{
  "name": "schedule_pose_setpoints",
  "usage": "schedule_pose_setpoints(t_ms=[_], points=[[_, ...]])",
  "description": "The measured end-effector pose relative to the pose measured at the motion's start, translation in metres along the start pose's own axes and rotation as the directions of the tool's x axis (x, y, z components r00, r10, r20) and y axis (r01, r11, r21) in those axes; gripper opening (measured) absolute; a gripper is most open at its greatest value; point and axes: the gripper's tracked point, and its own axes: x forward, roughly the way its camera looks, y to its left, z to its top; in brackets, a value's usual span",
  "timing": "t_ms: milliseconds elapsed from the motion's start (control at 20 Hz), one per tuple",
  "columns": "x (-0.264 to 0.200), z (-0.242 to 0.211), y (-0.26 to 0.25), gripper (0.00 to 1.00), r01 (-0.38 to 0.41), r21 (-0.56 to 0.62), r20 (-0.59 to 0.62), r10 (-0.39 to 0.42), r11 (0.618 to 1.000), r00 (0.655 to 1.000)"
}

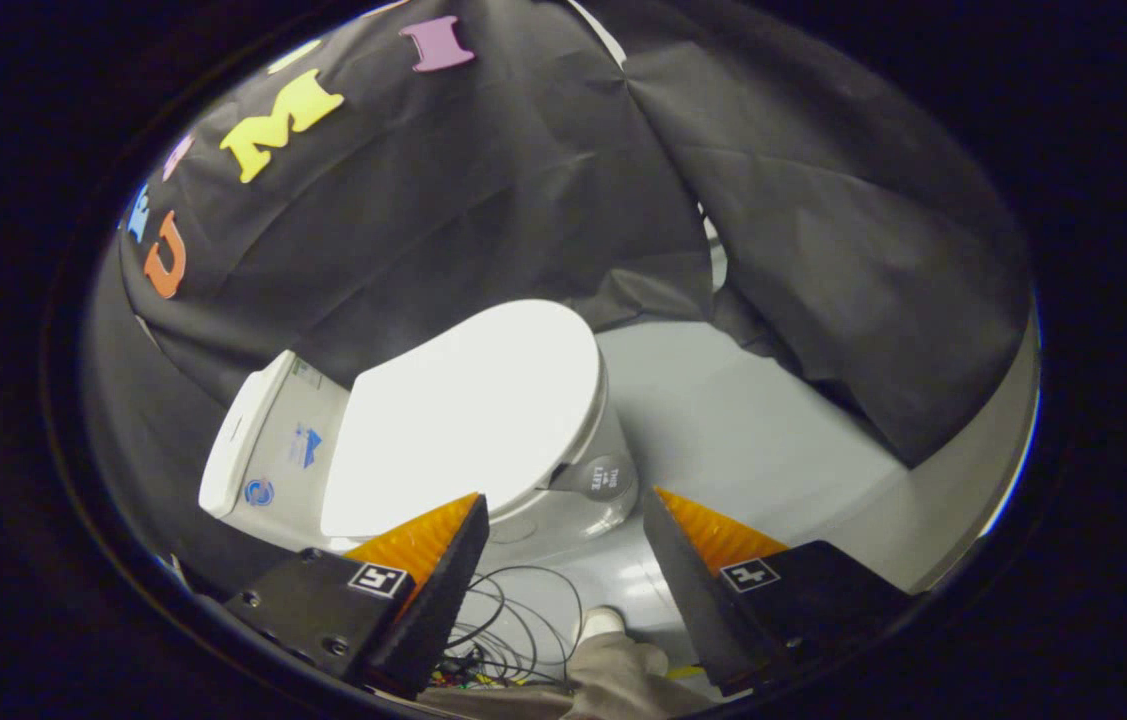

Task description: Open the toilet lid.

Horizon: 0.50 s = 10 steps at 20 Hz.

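Lying shut on its bowl, the smooth glossy white oval plastic toilet lid [468, 410] sits just ahead of and beyond the gripper [563, 540], offset toward the left finger; the rounded front edge of the lid points away toward the far right, the hinge end nearer the white rectangular ceramic tank [268, 445] off to the left. Long axis of lid runs from tank out to that rounded nose, diagonal across the line of the fingers. Left fingertip overlaps the lid's near side edge in the picture, contact cannot be told; right fingertip is well apart from it, over the floor. Gripper fingers are spread wide with nothing between them, only floor and bowl seen through the gap. Judgement: lid still fully down, task not started; next move likely needs a finger tip under the lid's rim at the front or side, then a swing up toward the tank. Rim is thin and slick, so slipping is a risk. Under the lid, the pale grey rounded ceramic bowl [583, 500] carries a dark round badge on its side. Floor [753, 420] is plain light grey, smooth and matte. Thin black looped wires [523, 610] lie on it between the fingers, near a pale cloth-covered hand or sleeve [613, 660]. Crumpled black cloth wall [523, 180] hangs behind the toilet.
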Motion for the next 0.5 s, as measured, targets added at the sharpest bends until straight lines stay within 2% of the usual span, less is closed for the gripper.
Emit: schedule_pose_setpoints(t_ms=[150, 350, 500], points=[[0.020, 0.003, -0.003, 0.98, 0.021, -0.011, -0.032, -0.021, 1.000, 0.999], [0.047, 0.004, -0.019, 0.97, 0.052, 0.035, -0.099, -0.049, 0.998, 0.994], [0.066, -0.001, -0.028, 0.97, 0.050, 0.088, -0.161, -0.036, 0.995, 0.986]])
